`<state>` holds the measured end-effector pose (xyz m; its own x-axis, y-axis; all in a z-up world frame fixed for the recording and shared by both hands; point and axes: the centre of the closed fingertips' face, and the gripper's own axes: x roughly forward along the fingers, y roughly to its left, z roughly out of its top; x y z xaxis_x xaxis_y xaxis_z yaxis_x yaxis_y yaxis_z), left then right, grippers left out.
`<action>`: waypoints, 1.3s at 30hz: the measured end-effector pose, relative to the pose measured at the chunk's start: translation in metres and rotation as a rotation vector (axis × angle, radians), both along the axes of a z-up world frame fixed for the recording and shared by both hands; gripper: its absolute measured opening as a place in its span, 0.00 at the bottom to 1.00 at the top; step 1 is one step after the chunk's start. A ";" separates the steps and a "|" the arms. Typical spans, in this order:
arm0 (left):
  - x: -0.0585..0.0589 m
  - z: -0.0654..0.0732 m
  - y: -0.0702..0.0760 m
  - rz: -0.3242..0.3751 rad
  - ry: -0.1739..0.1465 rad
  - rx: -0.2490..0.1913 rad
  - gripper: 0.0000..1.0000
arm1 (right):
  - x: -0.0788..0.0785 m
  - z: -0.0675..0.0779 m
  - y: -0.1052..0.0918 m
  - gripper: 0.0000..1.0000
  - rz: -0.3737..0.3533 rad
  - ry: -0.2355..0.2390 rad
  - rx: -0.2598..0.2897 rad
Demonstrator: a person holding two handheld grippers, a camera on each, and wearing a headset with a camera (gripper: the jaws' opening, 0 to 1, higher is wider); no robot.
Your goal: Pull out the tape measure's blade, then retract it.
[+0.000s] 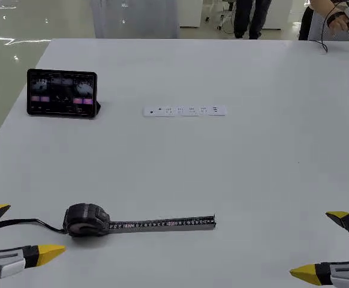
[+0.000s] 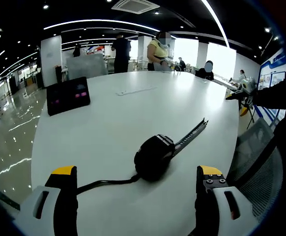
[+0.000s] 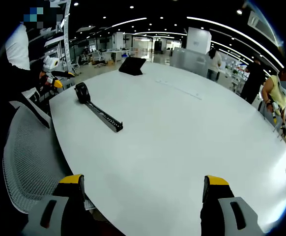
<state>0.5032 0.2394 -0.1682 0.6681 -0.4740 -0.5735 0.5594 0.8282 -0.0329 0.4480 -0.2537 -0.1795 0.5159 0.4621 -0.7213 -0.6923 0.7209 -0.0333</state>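
Head view: a black tape measure [image 1: 86, 219] lies on its side near the front edge of the white table [image 1: 252, 162]. Its blade [image 1: 162, 225] is drawn out flat to the right, dark with pale markings, ending in a small hook. A thin black strap [image 1: 30, 224] trails left from the case toward the left gripper [image 1: 21, 233], whose yellow-tipped jaws stand wide apart just beside the case. The right gripper [image 1: 321, 245] sits well apart at the lower right, its jaws spread too. Farther back stand a propped tablet [image 1: 62, 93] and a white power strip [image 1: 184, 111].

Left gripper view: the rounded case lies close ahead between the two spread jaws – not touched by either – and the blade runs away across the table. The strap curls toward the left jaw; I cannot tell whether it touches.

Right gripper view: the tape measure lies far off by the table's edge – blade pointing this way – and the jaws are open wide over bare tabletop.
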 end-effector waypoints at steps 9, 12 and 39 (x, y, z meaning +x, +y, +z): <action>0.007 0.003 -0.017 0.001 0.013 -0.030 0.99 | 0.014 0.008 0.015 0.99 0.080 -0.008 -0.038; 0.008 0.004 -0.025 -0.001 0.011 -0.031 0.99 | 0.020 0.009 0.017 0.99 0.105 -0.006 -0.054; 0.041 -0.025 -0.050 0.269 -0.036 -0.020 0.99 | 0.089 0.015 0.101 0.99 0.402 0.003 -0.065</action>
